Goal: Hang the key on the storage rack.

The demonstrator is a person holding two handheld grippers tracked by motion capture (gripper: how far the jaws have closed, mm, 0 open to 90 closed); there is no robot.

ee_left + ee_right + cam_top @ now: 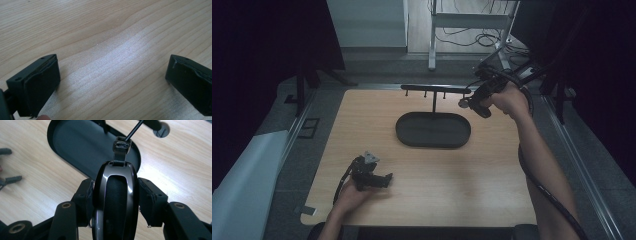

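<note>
The jaws of the left gripper (373, 176) stand wide apart with nothing between them, bare wood showing in the gap in the left gripper view; this gripper rests low on the table (437, 175) at about seven o'clock, nearest the person, the left hand (349, 196) behind it. Farther out, at the table's centre, lies a dark oval tray (412, 135), and a thin post rises from its far edge to a black horizontal bar (432, 89) at twelve o'clock. Farthest, at about one to two o'clock, the right gripper (469, 102) is held up in the air by the right hand (510, 100). Its jaws are clamped on a dark glossy oval object (116, 202) with a small strap loop at its tip, which hangs over the tray (75, 147) beside the bar's end.
</note>
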